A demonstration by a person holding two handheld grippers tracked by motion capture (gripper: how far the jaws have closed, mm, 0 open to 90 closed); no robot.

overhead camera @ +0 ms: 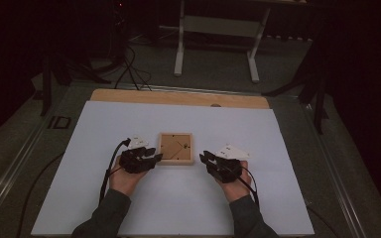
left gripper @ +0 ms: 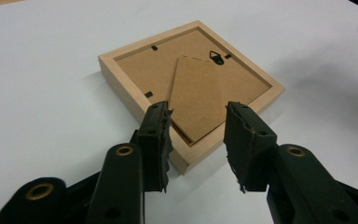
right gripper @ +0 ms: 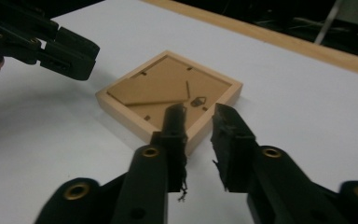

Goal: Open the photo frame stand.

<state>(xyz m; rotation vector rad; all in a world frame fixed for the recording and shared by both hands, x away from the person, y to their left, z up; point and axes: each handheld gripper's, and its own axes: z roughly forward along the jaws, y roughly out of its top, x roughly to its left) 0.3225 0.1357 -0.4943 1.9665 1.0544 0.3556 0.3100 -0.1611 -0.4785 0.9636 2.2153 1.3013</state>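
Both grippers sit at the near side of the table, one on either side of a small wooden picture frame (overhead camera: 175, 148) that lies face down on the white sheet (overhead camera: 178, 198).

Left gripper (overhead camera: 155, 157), held in the person's left hand (overhead camera: 125, 177), points at the frame's left side. In the left gripper view its two black jaws stand apart with a near corner of the frame (left gripper: 189, 93) in front of the gap; the pads press on nothing, so it is open and holds nothing.

Right gripper (overhead camera: 204, 157), in the right hand (overhead camera: 234, 186), lies just to the right of the frame, apart from it. In the right gripper view its jaws show a narrow gap, with the frame's near corner (right gripper: 168, 98) beyond the tips; nothing is clamped between them. That view also shows the left gripper (right gripper: 70, 56) farther off, hovering beside the frame's far corner.

As a shallow tray, the frame holds its brown backing board (left gripper: 191, 79) inside the pale wooden rim. A folded cardboard stand (left gripper: 203, 95) lies flat on the board, a small black hanger (left gripper: 216, 58) sits near one edge, and little black tabs at the rim keep the board in.

Farther back, the table's bare wooden edge (overhead camera: 178, 97) shows past the sheet, then cables (overhead camera: 129, 69) on the floor and the white legs of another table (overhead camera: 218, 34).
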